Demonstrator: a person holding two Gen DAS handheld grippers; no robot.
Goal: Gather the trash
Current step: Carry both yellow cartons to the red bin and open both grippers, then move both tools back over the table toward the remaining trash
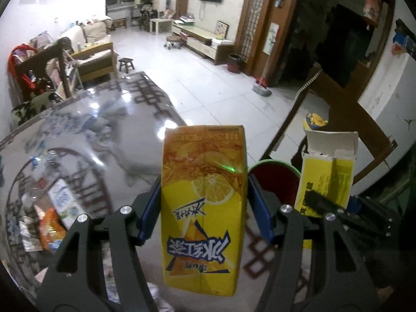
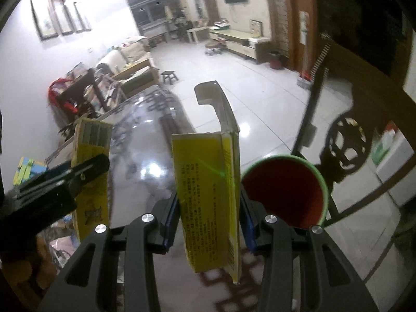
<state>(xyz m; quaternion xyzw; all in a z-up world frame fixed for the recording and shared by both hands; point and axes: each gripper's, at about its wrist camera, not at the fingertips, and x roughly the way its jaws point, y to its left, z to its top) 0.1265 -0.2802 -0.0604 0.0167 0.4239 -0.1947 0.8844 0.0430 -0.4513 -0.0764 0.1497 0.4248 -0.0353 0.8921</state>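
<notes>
Left wrist view, table: a glossy round tabletop with a dark lattice pattern (image 1: 85,135) is seen, with loose wrappers and a small carton (image 1: 62,202) left on its left part.
Bin: a round bin with a green rim and red inside (image 2: 286,192) is seen just beside and below the right gripper, near the table edge.
Step in hand: both held items are judged to be on the way to the bin; each should be brought fully over the rim before the jaws are parted, one at a time.
Left gripper (image 1: 204,202): partly spread and pinched on an upside-down yellow lemon-tea drink carton (image 1: 204,208).
Right gripper (image 2: 208,210): narrower, clamped on a torn-open yellow cardboard box with a white flap (image 2: 208,197).
</notes>
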